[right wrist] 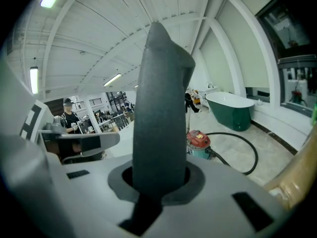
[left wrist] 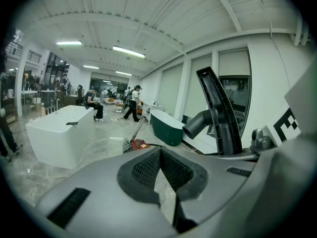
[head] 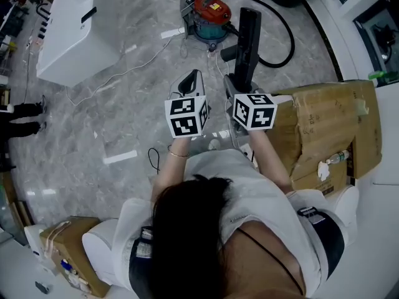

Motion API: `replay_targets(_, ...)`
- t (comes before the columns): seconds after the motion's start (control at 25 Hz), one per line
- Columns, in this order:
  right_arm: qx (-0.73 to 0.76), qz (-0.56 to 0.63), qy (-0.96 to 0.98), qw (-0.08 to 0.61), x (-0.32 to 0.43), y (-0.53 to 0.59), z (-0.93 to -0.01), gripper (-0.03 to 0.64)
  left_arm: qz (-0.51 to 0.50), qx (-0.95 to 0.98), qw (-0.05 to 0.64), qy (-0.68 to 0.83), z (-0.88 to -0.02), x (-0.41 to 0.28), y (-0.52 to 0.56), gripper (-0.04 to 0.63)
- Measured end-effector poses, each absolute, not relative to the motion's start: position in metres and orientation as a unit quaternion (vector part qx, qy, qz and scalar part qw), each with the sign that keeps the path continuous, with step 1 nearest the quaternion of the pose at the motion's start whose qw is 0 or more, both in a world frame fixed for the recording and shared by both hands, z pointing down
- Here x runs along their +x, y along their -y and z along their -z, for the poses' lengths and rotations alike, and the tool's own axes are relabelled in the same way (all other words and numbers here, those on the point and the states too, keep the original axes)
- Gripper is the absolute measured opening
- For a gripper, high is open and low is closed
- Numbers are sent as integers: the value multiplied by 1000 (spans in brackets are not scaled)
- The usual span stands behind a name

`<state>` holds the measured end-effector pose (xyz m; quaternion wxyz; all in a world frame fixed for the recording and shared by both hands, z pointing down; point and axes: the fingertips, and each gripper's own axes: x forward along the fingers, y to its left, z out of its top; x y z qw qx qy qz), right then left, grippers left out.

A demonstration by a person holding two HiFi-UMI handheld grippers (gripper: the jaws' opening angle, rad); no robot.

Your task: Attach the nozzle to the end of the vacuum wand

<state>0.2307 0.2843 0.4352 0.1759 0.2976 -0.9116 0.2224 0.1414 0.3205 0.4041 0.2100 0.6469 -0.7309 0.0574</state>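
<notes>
My right gripper (head: 234,85) is shut on a black vacuum nozzle (head: 247,39), which stands up out of its jaws. In the right gripper view the nozzle (right wrist: 161,108) fills the middle, clamped between the jaws of the right gripper (right wrist: 158,185). My left gripper (head: 192,81) is just left of it, shut and empty; in its own view the left gripper (left wrist: 159,170) has its ridged pads together, with the nozzle (left wrist: 220,113) to the right. Ahead on the floor sits a red and teal vacuum (head: 211,16). A thin wand (left wrist: 136,132) leans up from it.
A black hose (head: 285,30) loops right of the vacuum. A white bathtub (head: 72,27) stands at the far left, a green bathtub (right wrist: 232,108) by the windows. Cardboard boxes (head: 324,129) are close on my right. A white cable (head: 124,73) trails over the marble floor. People stand in the distance.
</notes>
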Motion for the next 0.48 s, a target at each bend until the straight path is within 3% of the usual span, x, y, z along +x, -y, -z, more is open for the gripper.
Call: replay_targets(0.48,281,-223,914,188,220,-300,-441,54,-57,633,217,741,-407,132,-340,3)
